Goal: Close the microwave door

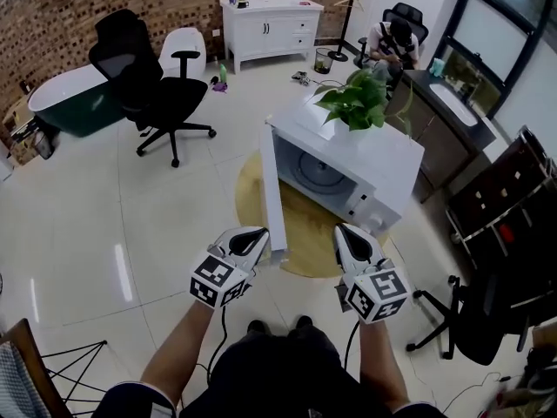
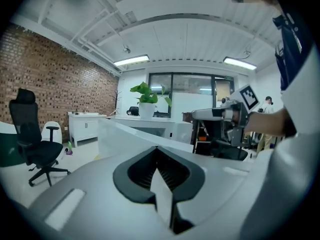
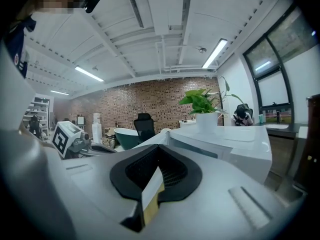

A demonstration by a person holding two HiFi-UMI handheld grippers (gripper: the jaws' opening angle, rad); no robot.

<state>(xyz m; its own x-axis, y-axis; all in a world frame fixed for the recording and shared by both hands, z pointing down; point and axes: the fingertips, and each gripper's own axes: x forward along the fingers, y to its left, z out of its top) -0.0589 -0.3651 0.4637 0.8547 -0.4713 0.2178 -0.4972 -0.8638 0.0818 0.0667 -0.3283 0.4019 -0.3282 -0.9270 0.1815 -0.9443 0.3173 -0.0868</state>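
Tiled floor point(image 1: 78, 225) — microwave door point(image 1: 272, 194) juts open toward left tool point(image 1: 252, 237), right tool point(image 1: 347, 232) — both clenched.

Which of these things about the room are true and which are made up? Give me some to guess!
1. The microwave door is open. True.
2. A plant sits on top of the microwave. True.
3. The left claw is gripping the door. False: its jaws are shut with nothing between them.
4. The office chair is red. False: it is black.
5. The right claw is wide open. False: it is shut and empty.
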